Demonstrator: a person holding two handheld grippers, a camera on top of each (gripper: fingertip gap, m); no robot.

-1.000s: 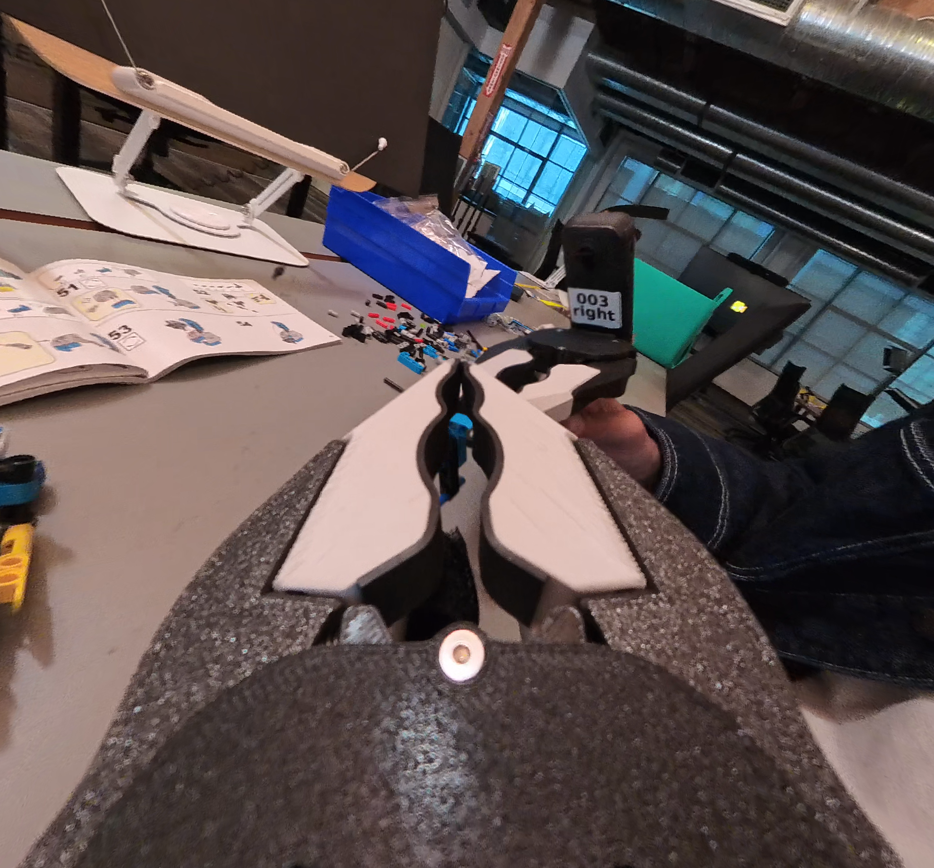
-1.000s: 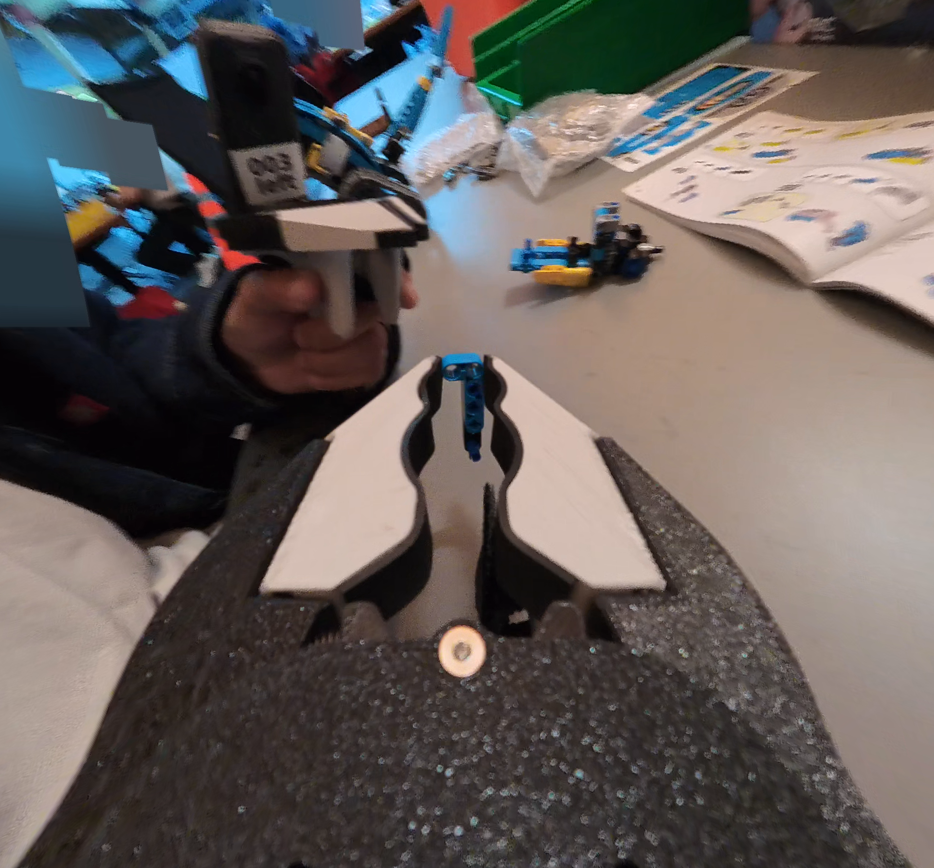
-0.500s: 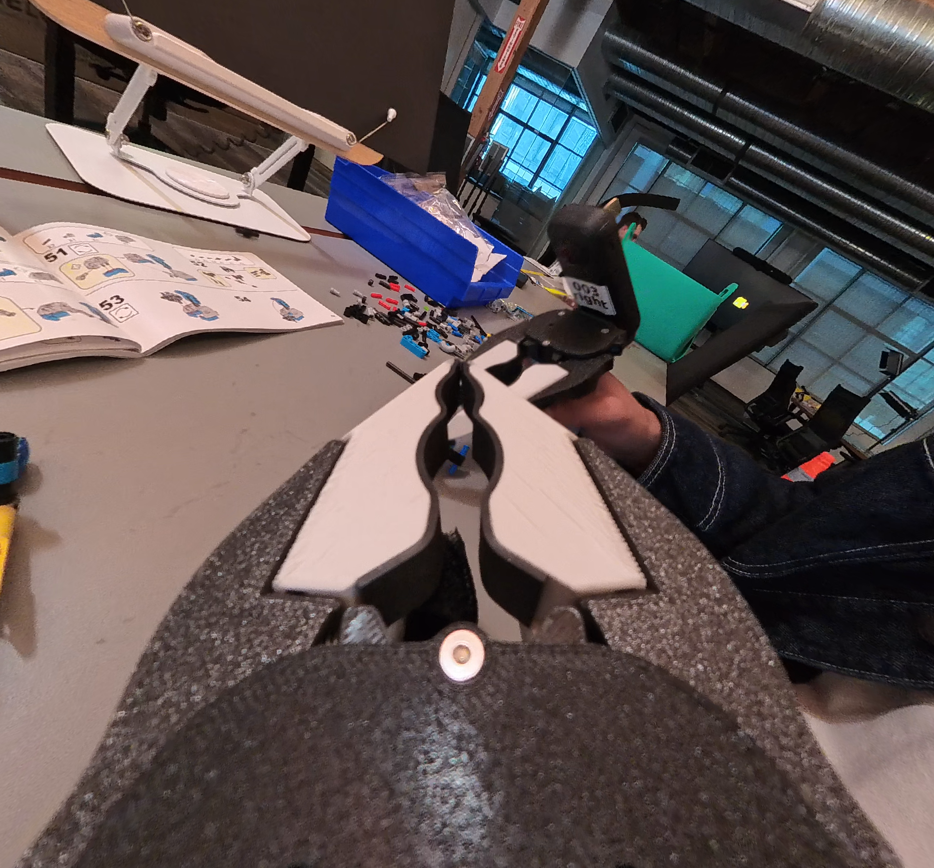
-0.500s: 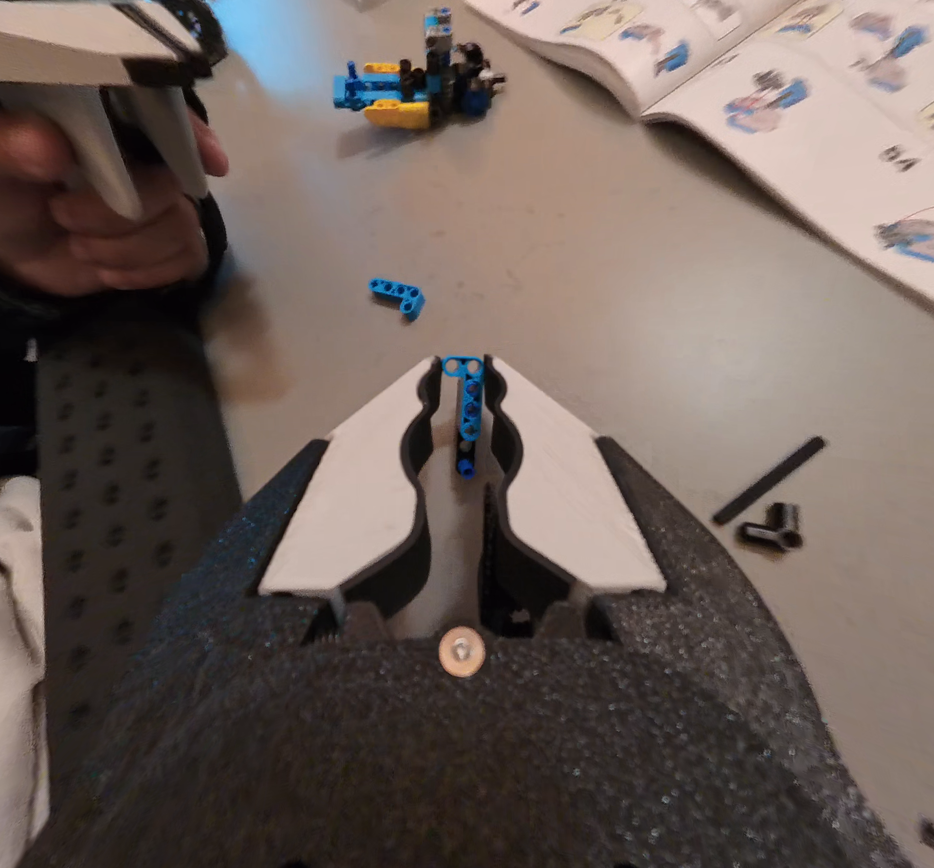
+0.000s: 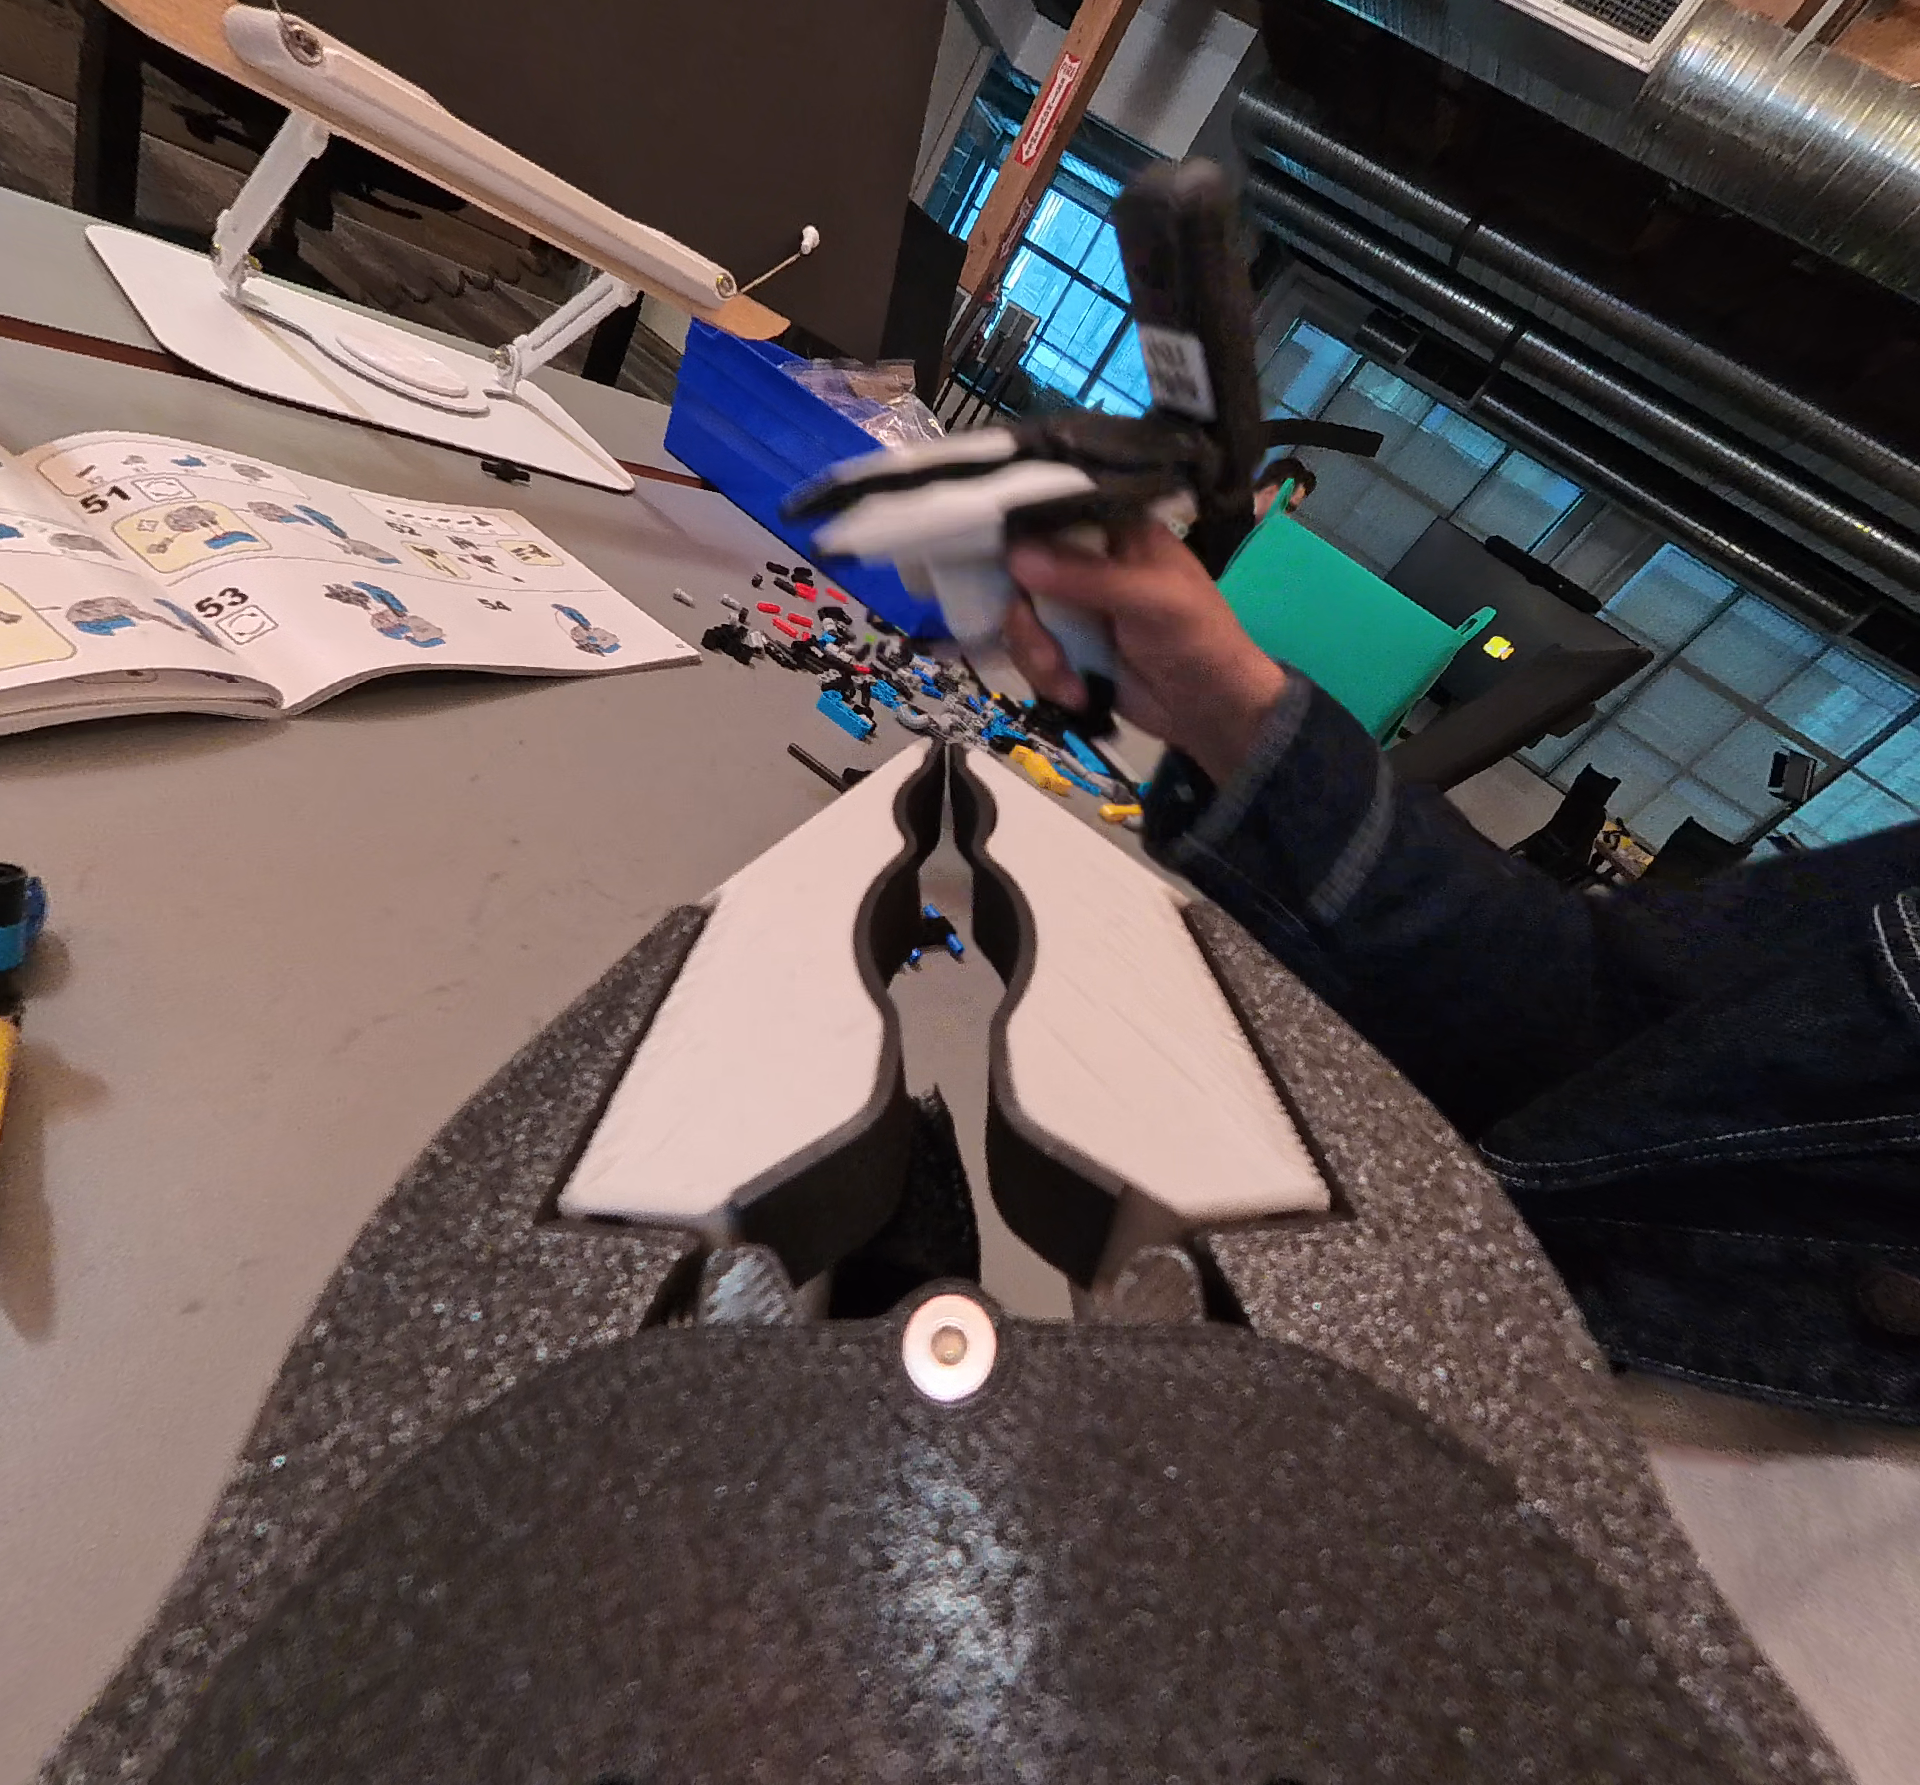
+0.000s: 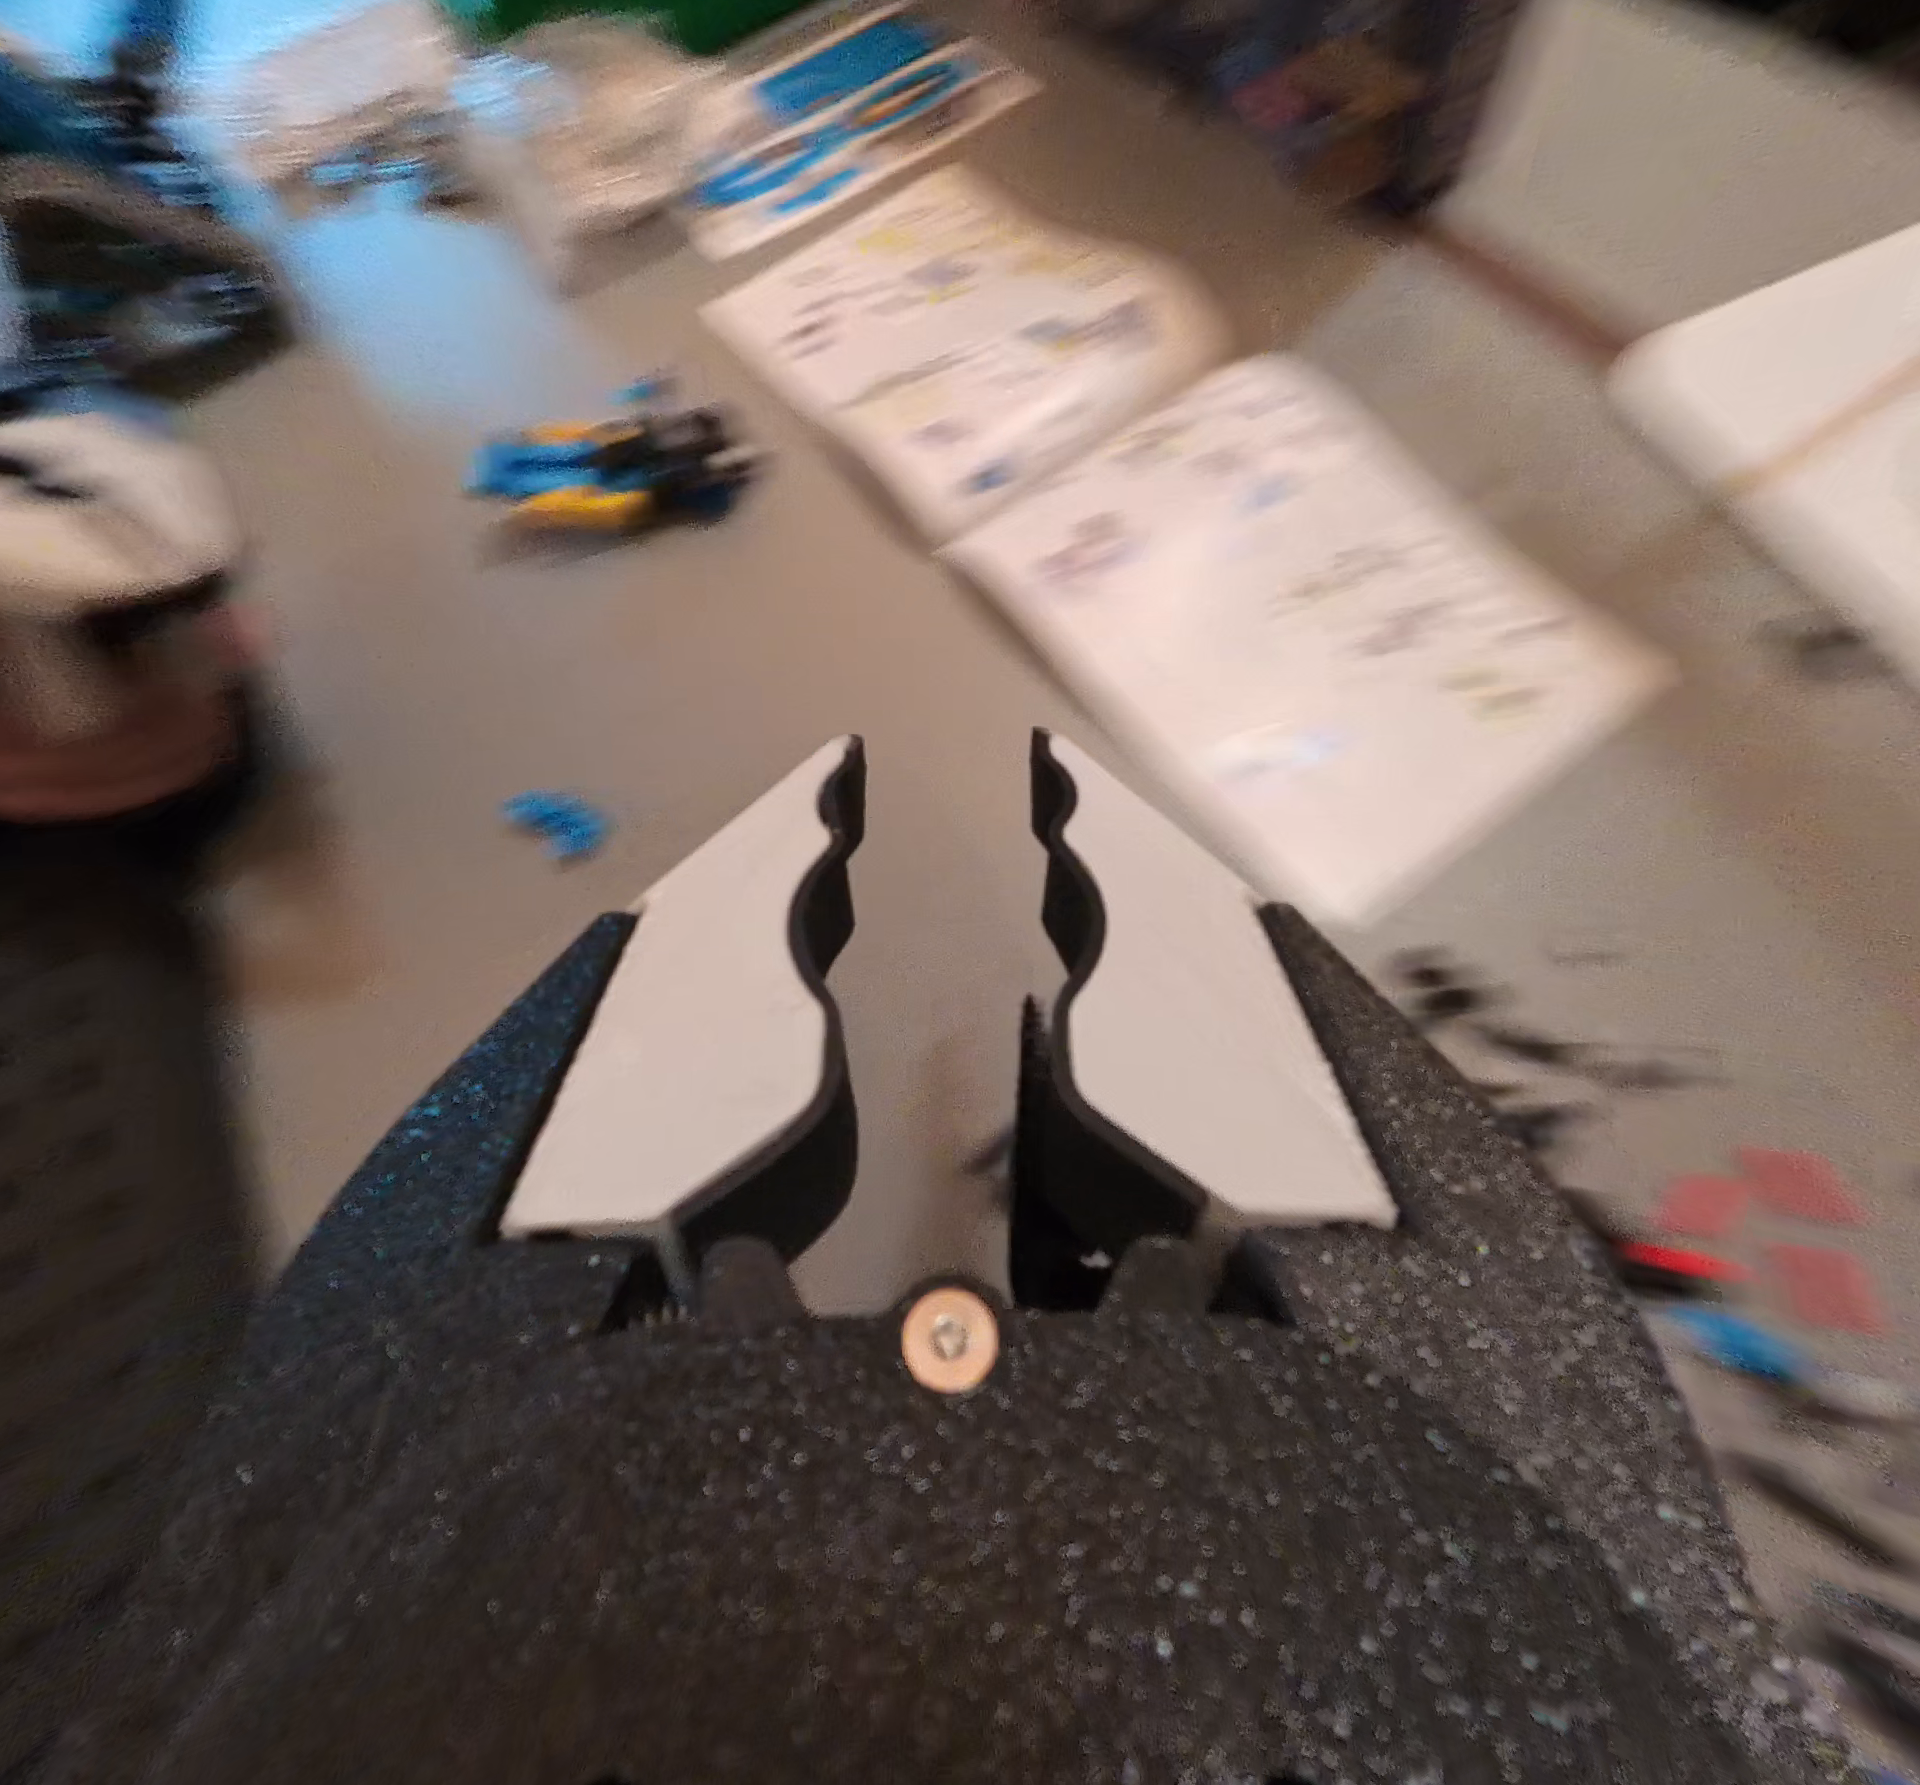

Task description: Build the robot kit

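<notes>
My left gripper [image 5: 945, 748] is shut just above the grey table [image 5: 364, 904], with nothing visible between its tips. Small blue pieces [image 5: 932, 935] lie on the table and show through the gap behind the tips. My right gripper [image 6: 945, 759] is open and empty; its view is badly blurred. In the left wrist view the right gripper [image 5: 821, 520] is held in a hand, raised above the table. A small blue piece [image 6: 556, 821] lies on the table ahead and to the left of it. A blue and yellow brick model [image 6: 613, 478] stands farther off.
An open instruction booklet [image 5: 312, 582] lies at the left, also in the right wrist view [image 6: 1195, 540]. A pile of small parts [image 5: 852, 665] sits by a blue bin [image 5: 748, 426]. A white stand [image 5: 343, 364] is behind. Red parts [image 6: 1766, 1226] lie at the right. The tips of one gripper are about 15 cm away from the tips of the other. The small blue piece [image 6: 556, 821] lies around 11 cm away from my left fingertips.
My right gripper opened and no longer holds the blue beam. It rose from the table and swung, blurring its view. My left gripper stayed shut and shifted slightly.
</notes>
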